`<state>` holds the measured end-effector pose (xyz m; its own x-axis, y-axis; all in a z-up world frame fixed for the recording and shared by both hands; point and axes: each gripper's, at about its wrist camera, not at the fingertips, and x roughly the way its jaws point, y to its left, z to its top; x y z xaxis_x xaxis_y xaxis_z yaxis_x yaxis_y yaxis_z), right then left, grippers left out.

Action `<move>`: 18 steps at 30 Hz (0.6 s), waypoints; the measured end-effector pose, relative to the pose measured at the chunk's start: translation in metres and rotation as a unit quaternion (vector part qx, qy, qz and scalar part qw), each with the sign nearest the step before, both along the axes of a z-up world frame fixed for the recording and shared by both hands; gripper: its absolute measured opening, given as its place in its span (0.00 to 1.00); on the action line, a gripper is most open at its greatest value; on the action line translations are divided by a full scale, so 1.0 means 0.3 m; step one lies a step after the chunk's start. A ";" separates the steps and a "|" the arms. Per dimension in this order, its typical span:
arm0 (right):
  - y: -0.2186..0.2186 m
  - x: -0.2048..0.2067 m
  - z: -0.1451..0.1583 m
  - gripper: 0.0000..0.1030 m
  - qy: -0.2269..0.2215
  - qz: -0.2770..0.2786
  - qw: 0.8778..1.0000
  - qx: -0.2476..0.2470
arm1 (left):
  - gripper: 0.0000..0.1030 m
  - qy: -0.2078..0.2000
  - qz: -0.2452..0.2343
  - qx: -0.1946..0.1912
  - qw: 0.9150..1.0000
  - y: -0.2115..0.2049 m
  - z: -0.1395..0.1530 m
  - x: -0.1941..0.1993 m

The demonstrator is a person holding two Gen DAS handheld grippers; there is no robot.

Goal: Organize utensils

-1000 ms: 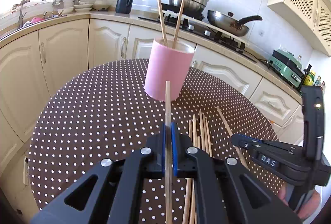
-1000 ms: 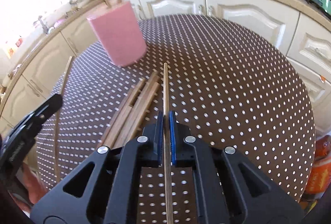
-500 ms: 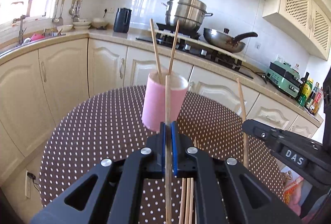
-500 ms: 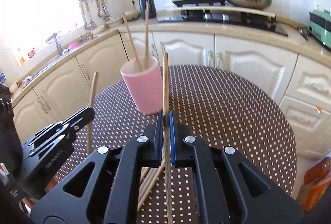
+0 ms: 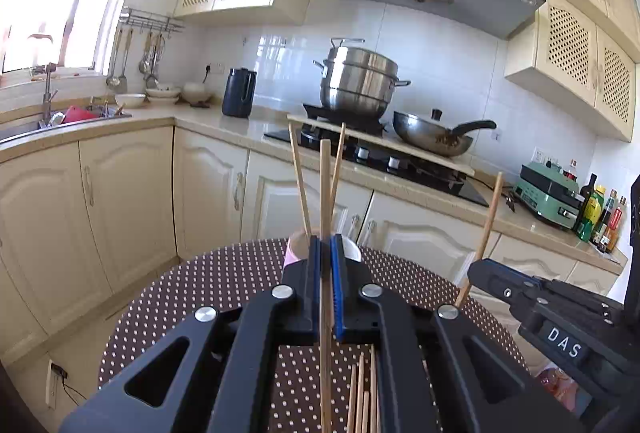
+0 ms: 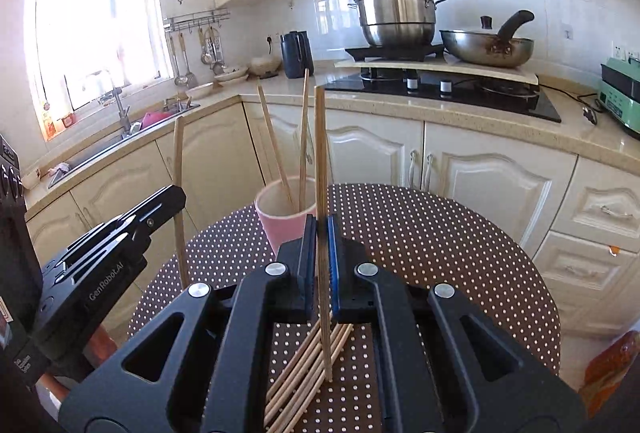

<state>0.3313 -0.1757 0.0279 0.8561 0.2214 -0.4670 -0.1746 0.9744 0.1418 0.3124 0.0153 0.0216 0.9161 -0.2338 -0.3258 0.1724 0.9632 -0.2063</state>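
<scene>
Two chopsticks are up off the surface at once. The left tongs [image 5: 325, 249] are clenched on one chopstick [image 5: 325, 189], which stands nearly upright through the blue pads, its tip well above them. The right tongs [image 6: 319, 229] are clenched on another chopstick [image 6: 320, 153], also close to vertical, its lower end hanging just over the loose pile.

The relation that matters: the pink cup [image 6: 280, 221] sits straight ahead, on the far side of both tongs, mouth up, with two chopsticks in the cup [image 6: 288, 137] leaning apart in a V. Both held sticks run up and down, roughly in line with the cup's own axis, so they look ready to go in end-first. From the left wrist view the cup rim peeks out right behind the pads; from the right wrist view it lies slightly left of the pads. My judgement is that the left tongs are a touch nearer, but it is close.

The remaining chopsticks [image 6: 308, 373] lie flat in a bundle on the near part of the surface, beneath both tongs.

The surface [image 6: 440, 253] is a round one under a brown cloth with white dots. Beyond it are cream cabinets and, against the far wall, a steel steamer pot [image 5: 358, 85], a wok [image 5: 432, 137] and a dark kettle [image 5: 239, 93]; a sink lies far left under a bright window.
</scene>
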 end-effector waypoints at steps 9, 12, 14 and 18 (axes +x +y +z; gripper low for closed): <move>0.030 0.052 0.117 0.06 -0.044 0.006 0.999 0.005 | 0.06 -0.054 0.011 0.001 0.998 -0.004 0.117 0.063; 0.043 0.072 0.160 0.06 -0.060 0.011 0.998 0.004 | 0.06 -0.072 0.015 0.002 0.997 -0.005 0.152 0.083; 0.051 0.089 0.169 0.06 -0.060 0.020 0.998 0.002 | 0.06 -0.077 0.013 0.004 0.997 -0.006 0.167 0.099; 0.039 0.125 0.117 0.06 -0.031 0.029 0.999 0.004 | 0.06 -0.075 0.013 0.016 0.997 -0.012 0.138 0.098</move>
<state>0.3689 -0.1639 0.0631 0.8688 0.2753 -0.4116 -0.2397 0.9611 0.1369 0.3418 0.0118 0.0629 0.9606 -0.2013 -0.1915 0.1743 0.9734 -0.1490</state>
